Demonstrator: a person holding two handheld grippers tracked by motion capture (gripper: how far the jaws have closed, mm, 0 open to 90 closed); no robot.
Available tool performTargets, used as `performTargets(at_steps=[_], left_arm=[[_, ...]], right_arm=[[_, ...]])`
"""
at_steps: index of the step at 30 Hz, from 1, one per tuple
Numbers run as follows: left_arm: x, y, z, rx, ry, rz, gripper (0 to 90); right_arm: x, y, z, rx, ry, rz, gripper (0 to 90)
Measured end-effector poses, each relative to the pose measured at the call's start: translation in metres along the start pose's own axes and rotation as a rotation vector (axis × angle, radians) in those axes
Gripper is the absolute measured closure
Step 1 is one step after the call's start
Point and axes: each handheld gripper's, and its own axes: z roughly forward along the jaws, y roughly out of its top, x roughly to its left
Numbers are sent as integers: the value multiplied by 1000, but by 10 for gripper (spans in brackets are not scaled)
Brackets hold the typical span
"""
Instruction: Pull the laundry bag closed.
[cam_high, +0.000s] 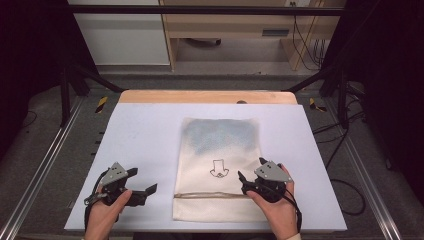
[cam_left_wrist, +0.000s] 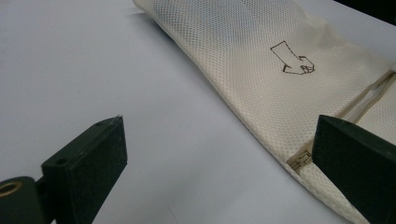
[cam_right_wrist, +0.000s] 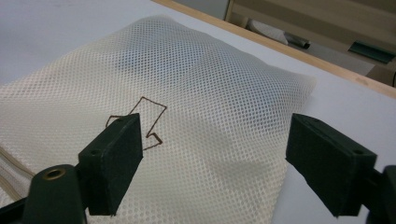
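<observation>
Mesh laundry bag lies flat mid-table with its zipper shut, both grippers' jaws open and empty, so I'd bet the right gripper just pinches slippery mesh and drags the whole bag instead of opening it.

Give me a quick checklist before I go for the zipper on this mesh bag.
1. Cream mesh zip bag lies flat on the white table: ok.
2. Zipper shut across the bag: ok.
3. Left claw open, nothing between its jaws: ok.
4. Right claw open over the bag's right edge: ok.
5. Zipper pull near the left claw: ok.
6. What is inside the bag: cannot tell.
</observation>
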Motion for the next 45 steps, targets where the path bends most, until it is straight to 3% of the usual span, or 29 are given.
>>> performTargets(at_steps=[4, 10, 16, 20, 22, 25, 27, 29, 30, 33, 38, 45], left_arm=[[-2, 0, 1, 3, 3, 9, 31], [-1, 1, 0, 26, -1, 14, 43], [2, 1, 1, 35, -13, 23, 42], [-1, -2, -5, 35, -12, 33, 38], [-2, -3, -5, 44, -8, 42, 37], [-8, -2, -3, 48, 7, 96, 36], [-10, -3, -4, 45, 15, 107, 36], [-11, -3, -3, 45, 16, 116, 36], [-12, -4, -2, 58, 8, 125, 35], [-12, -4, -4, 47, 6, 123, 31], [-9, -4, -7, 31, 40, 110, 26], [-1, -4, -10, 41, 85, 109, 31]], right_arm=[[4, 1, 2, -3, 11, -33, 186], [12, 4, 0, -11, 65, -75, 330], [16, 9, -6, -1, 71, -123, 422], [30, 28, -8, 13, 137, -149, 531], [42, 38, -7, 29, 177, -181, 565], [61, 49, -2, 51, 239, -241, 601], [72, 57, 3, 74, 283, -282, 627], [76, 59, 5, 83, 297, -295, 658], [87, 64, 13, 112, 350, -337, 684], [100, 70, 20, 154, 397, -391, 704], [112, 76, 29, 202, 436, -436, 702], [114, 82, 32, 228, 456, -466, 689]])
